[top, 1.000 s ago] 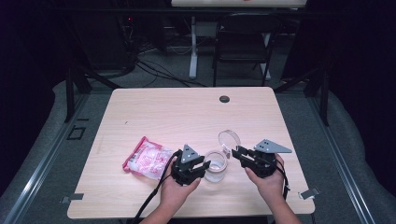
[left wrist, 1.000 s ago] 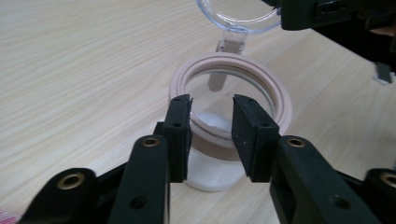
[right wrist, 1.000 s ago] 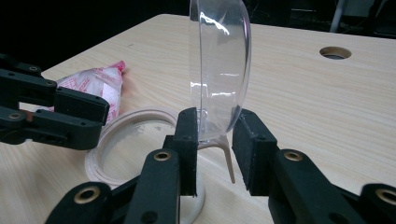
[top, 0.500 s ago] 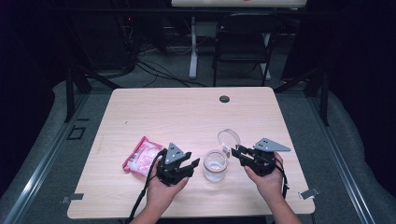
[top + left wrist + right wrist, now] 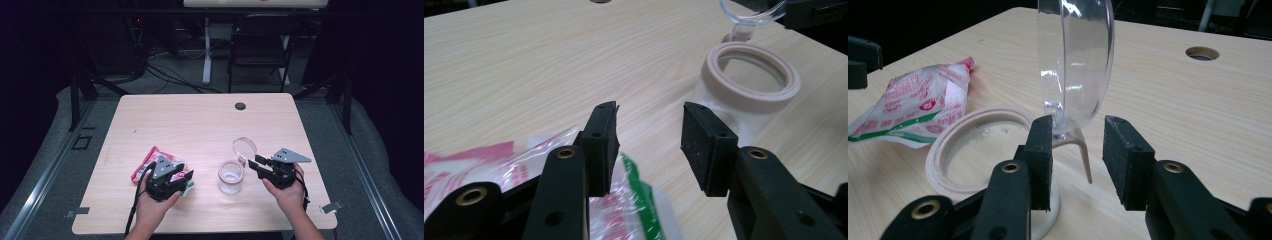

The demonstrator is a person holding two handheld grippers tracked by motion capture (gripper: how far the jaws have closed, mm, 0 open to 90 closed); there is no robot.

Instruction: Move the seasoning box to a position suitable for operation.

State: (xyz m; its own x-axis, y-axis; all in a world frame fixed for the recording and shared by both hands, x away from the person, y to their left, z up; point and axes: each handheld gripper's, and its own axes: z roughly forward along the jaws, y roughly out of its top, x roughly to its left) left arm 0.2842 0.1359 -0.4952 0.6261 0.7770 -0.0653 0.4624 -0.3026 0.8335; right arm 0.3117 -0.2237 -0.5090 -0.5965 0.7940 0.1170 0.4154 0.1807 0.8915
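the counter is evenly lit from above while the room around it sinks into near black. shadows under things on the counter are soft and short. in both gripper views the near fingers are slightly blurred; the clear lid carries faint glare.

Through the right gripper view I see my right gripper with its jaws spread apart, the clear lid standing upright between and just beyond them. The lid's hinge runs down to the jar, whose pale rim lies open left of the jaws. A red and white packet lies near the table's left edge.
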